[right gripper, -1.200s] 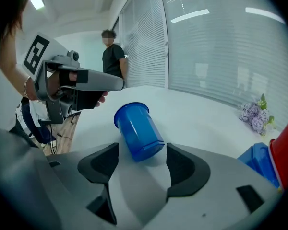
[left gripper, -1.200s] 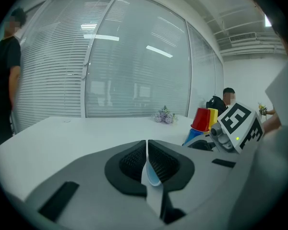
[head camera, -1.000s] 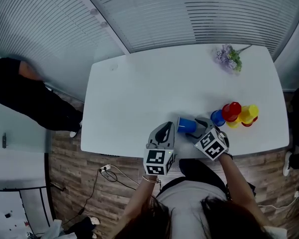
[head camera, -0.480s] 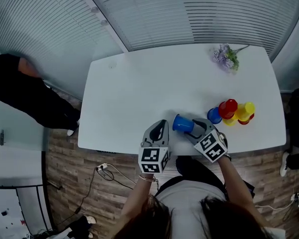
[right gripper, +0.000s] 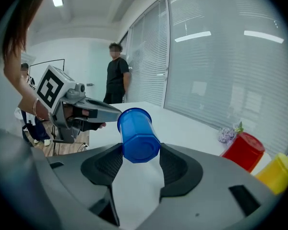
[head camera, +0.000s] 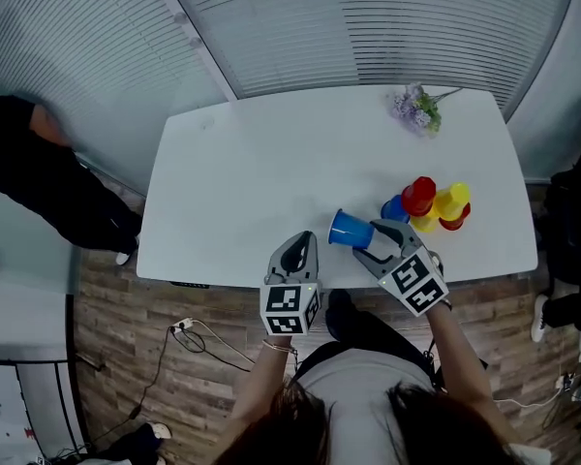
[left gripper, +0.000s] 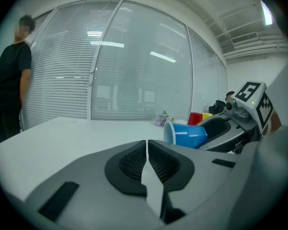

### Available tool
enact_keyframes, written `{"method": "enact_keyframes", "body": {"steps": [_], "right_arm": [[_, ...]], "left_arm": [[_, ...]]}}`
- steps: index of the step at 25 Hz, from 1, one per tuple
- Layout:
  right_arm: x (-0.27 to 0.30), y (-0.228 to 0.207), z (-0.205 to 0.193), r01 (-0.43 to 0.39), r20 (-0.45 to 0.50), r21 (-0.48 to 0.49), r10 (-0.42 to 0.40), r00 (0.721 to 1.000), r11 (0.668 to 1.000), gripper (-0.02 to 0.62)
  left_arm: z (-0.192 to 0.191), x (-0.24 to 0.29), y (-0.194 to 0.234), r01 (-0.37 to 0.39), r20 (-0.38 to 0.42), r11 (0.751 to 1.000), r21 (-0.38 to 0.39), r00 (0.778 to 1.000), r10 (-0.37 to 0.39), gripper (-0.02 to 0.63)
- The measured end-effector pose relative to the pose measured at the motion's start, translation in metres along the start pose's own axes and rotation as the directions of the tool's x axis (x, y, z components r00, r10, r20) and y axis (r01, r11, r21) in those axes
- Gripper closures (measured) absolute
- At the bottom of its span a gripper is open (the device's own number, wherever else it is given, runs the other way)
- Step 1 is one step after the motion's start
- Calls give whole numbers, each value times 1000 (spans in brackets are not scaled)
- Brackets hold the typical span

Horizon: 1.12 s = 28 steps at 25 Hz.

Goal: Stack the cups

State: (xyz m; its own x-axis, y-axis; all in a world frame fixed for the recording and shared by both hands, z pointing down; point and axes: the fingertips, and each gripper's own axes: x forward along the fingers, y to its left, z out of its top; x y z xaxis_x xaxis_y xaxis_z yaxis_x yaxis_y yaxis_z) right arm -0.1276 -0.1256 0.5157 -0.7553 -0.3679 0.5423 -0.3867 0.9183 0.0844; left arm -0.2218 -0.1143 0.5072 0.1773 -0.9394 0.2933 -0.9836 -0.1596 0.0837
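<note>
Above the white table [head camera: 271, 163], the right gripper [head camera: 378, 243], its jaws just closing, grips a sideways blue cup [head camera: 350, 230]; the left gripper [head camera: 296, 243] is closed, empty.

White table [head camera: 271, 163] — flower sprig [head camera: 413, 108], clustered cups [head camera: 421, 197] on it.

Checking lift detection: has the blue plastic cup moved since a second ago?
Yes. The blue plastic cup has come up off the white table, slightly nearer the red plastic cup.
</note>
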Motion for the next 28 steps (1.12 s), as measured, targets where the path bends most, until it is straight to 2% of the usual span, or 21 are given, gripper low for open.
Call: {"method": "enact_keyframes", "body": {"steps": [9,17,28], "right_arm": [[-62,-13,19,83,31,-108,-80,996,991,330],[-112,-44,36,169,50,-190,-162,985,967,330],[-164,-80,47,208,-49,-365,-242,969,908,328]], "left_arm": [[9,-13,-24,10,26,1000,-20,1000,-10,580],[30,-16,-52,51,65,999,17,997,-52,586],[50,-13,-80,116,122,993,31,985,-119,586]]}}
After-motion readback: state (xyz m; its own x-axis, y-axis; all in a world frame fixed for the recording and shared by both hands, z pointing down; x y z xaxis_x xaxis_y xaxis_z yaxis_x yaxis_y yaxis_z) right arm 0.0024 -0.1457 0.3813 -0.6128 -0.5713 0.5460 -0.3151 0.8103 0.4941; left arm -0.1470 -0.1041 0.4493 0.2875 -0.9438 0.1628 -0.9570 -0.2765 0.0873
